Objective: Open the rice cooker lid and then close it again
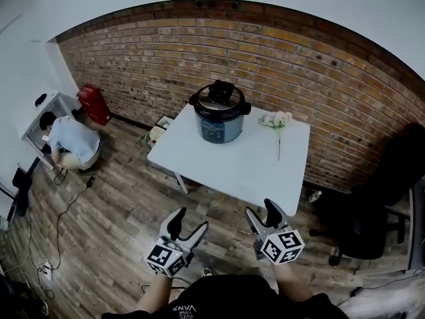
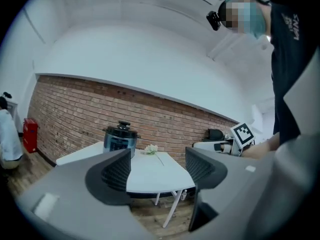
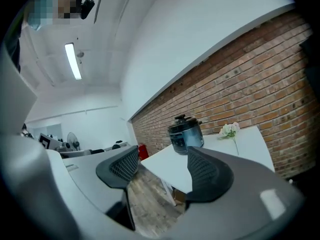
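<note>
My left gripper (image 1: 189, 222) and right gripper (image 1: 261, 210) hang over the wooden floor (image 1: 113, 211), short of the tabletop's (image 1: 232, 168) near edge. Both have their jaws spread wide with nothing between them. The rice cooker (image 1: 220, 115) stands at the far left corner, lid (image 1: 220, 97) down, well apart from both grippers.

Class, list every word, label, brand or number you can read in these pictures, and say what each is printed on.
"VANS": seen upside down on the person's dark shirt; the smaller print beside it is too blurred to read.
Front panel of the rice cooker: print too small to read.
Cubes on the left tool and right tool: black-and-white square patterns only, no letters.
</note>
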The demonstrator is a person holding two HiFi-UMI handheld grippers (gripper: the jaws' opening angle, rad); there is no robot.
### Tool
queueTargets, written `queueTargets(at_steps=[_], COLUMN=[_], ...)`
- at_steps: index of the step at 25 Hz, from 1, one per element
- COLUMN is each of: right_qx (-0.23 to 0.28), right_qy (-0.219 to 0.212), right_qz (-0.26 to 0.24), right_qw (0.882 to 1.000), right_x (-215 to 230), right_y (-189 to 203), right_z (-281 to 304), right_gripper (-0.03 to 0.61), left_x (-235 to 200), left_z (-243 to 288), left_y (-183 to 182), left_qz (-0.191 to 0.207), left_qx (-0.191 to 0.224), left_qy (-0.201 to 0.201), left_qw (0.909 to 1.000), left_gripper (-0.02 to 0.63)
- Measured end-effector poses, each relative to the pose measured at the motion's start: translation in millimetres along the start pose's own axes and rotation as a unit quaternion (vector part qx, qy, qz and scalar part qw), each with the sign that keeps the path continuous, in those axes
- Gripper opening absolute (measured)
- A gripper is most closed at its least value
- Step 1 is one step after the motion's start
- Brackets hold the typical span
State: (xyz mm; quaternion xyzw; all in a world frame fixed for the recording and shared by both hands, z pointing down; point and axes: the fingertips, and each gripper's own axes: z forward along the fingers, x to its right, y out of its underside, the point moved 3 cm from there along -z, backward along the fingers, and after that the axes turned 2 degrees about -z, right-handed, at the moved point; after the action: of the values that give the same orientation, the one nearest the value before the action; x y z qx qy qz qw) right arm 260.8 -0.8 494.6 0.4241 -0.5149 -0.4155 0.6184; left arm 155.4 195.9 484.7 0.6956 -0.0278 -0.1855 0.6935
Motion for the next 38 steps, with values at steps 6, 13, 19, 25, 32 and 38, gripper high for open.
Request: queueTargets(at_steps=[6, 13, 19, 25, 32, 38], right_qx=[-0.005, -0.021, -0.017, -0.028, -0.038, -0.036], right_qy=[0.013, 0.019, 0.004, -0.008, -0.022, -0.013], right_qz=[0.016, 0.015, 0.029, 0.027, 0.033, 0.041], right_qw=[1.0, 0.999, 0.999, 0.999, 0.999, 0.998], right_x=[-30.2, -23.5, -4.5, 21.8, 52.1, 68.9], right_y=[11.6, 11.6, 0.9, -9.7, -23.1, -29.3], right_z=[21.5, 61.7, 120.9, 174.5, 219.2, 239.2], right_gripper=[0.301, 0.301, 0.299, 0.299, 0.299, 0.299], left_x=[-44.8, -76.2, -113.1, -148.8, -176.0, -193.9], left_z=[-16.3, 4.1, 43.6, 94.8, 164.7, 204.7], left_y=[1.4, 7.3, -8.8, -19.4, -30.3, -42.9], left_qz=[-0.003, -0.008, 0.023, 0.02, 0.032, 0.053], left_qx=[-0.015, -0.025, -0.016, -0.027, -0.039, -0.04], left_qy=[0.014, 0.02, 0.025, 0.023, 0.032, 0.048], left_qw=[0.9998, 0.9995, 0.9993, 0.9992, 0.9982, 0.9966], left_gripper=[0.319, 0.319, 0.319, 0.319, 0.318, 0.318])
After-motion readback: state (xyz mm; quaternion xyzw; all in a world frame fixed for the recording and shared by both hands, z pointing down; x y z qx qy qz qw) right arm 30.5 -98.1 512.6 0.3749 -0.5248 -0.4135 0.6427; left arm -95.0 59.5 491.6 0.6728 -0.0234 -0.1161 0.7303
